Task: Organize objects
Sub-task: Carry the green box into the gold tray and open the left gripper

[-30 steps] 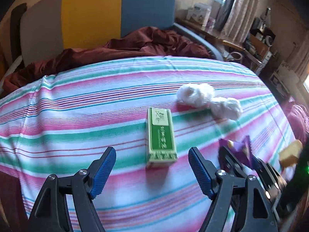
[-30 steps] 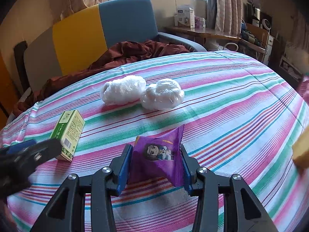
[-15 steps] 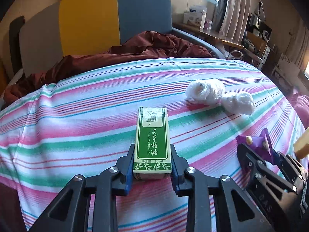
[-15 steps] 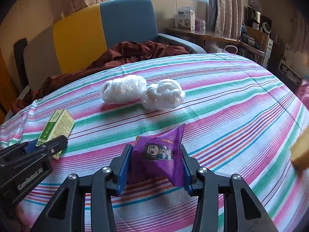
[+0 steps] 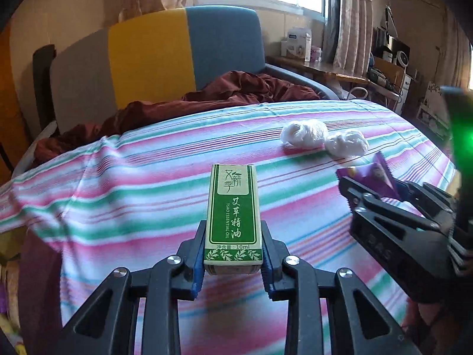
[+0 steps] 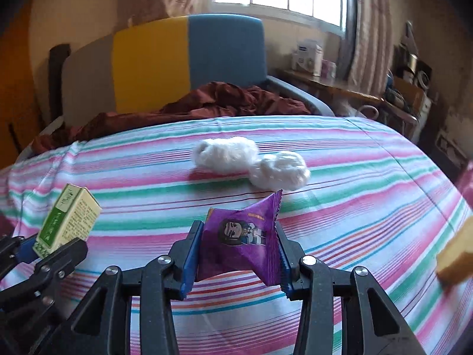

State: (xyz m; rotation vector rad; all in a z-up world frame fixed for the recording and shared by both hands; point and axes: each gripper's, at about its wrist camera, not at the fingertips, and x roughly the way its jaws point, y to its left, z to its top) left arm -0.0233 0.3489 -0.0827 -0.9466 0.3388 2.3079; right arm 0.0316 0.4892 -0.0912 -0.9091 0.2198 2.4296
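The stiff, light green box (image 5: 233,216) is pinched at its base by the left tongs (image 5: 233,261) — the soft, crinkly purple packet (image 6: 241,235) is squeezed sideways by the right tongs (image 6: 236,254).

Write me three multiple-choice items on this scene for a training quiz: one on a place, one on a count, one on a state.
1. Where do the white bundles lie?
A. on the striped cloth
B. on the chair
C. on the desk

2. How many white bundles are there?
A. one
B. two
C. four

3. What is the left gripper doing?
A. standing open above the cloth
B. shut on the green box
C. shut on a bundle

Key: 1 A, they rest on the striped cloth beyond both grippers. 2 B, two lie side by side. 3 B, its blue pads clamp the green box, while the right gripper clamps the purple packet.
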